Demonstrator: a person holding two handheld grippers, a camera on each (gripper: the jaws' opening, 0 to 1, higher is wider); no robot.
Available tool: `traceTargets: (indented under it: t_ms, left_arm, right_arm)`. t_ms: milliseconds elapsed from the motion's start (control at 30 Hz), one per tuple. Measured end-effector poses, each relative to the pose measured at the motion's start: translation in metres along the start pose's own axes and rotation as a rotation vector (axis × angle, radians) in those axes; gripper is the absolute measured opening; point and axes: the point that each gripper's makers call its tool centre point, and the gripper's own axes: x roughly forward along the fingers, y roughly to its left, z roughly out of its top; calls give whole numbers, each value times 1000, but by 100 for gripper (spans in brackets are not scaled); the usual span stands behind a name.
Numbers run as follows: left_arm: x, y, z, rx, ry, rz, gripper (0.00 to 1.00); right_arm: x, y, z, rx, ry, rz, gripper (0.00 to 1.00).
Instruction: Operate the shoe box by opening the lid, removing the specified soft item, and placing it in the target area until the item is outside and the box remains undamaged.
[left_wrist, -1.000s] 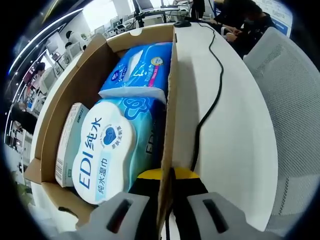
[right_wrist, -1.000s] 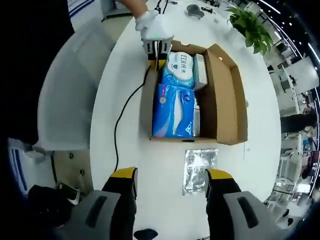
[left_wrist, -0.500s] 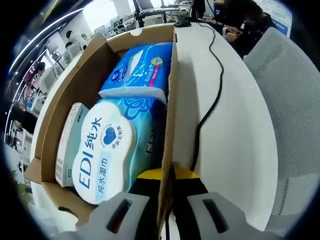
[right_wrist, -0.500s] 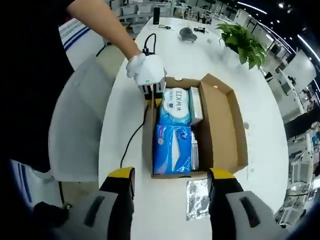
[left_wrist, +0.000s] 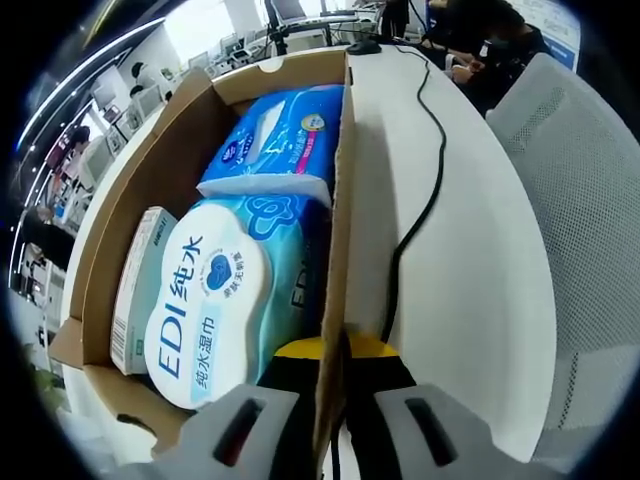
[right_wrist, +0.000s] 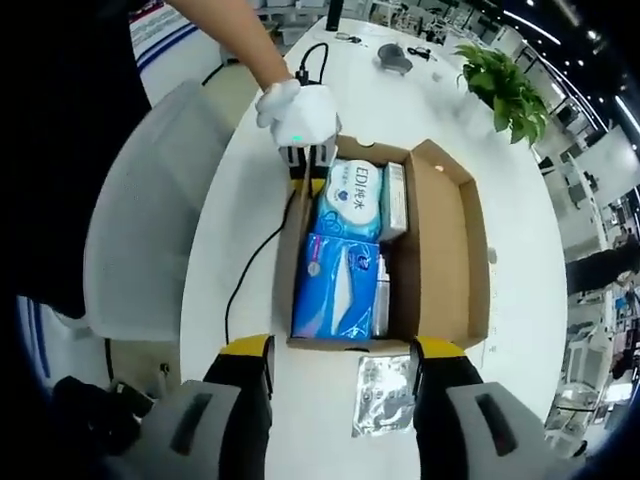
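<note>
An open brown shoe box (right_wrist: 445, 250) sits on the white table (right_wrist: 245, 230). Inside lie a pale blue EDI wet-wipe pack (left_wrist: 210, 300) (right_wrist: 355, 195), a darker blue soft tissue pack (left_wrist: 280, 140) (right_wrist: 335, 285) and a slim white carton (left_wrist: 135, 290). My left gripper (left_wrist: 335, 350) is shut on the box's side wall, which runs up between its yellow tips. In the right gripper view a gloved hand holds the left gripper (right_wrist: 305, 150) at the box's far left corner. My right gripper (right_wrist: 340, 360) hovers open above the table, just short of the box's near end.
A black cable (left_wrist: 425, 190) (right_wrist: 255, 265) trails over the table beside the box. A silvery foil packet (right_wrist: 385, 395) lies between my right jaws. A grey mesh chair (right_wrist: 140, 220) stands at the table's edge. A potted plant (right_wrist: 505, 80) and small items sit at the far end.
The right gripper view has shifted, and the box's near end now sits closer to its jaws. The left gripper keeps its hold on the wall; the contents have not moved.
</note>
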Motion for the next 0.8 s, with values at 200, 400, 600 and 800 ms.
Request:
traceTargets:
  t_ms: [200,400,600,800]
  left_arm:
    - [-1,-1,0,2,-1,0,3]
    - [0,-1,-1,6,-2,-1,3]
    - [0,0,-1,7,-3,0,3]
    - [0,0,-1,8,-3,1,3]
  right_arm:
    - [4,-6,2,-3,0,-9,53]
    - [16,-23,-1,91,-10,-37,53]
    - [20,-30,3,158,-40,-37,55]
    - [25,-42,24,334,-170,-15,62]
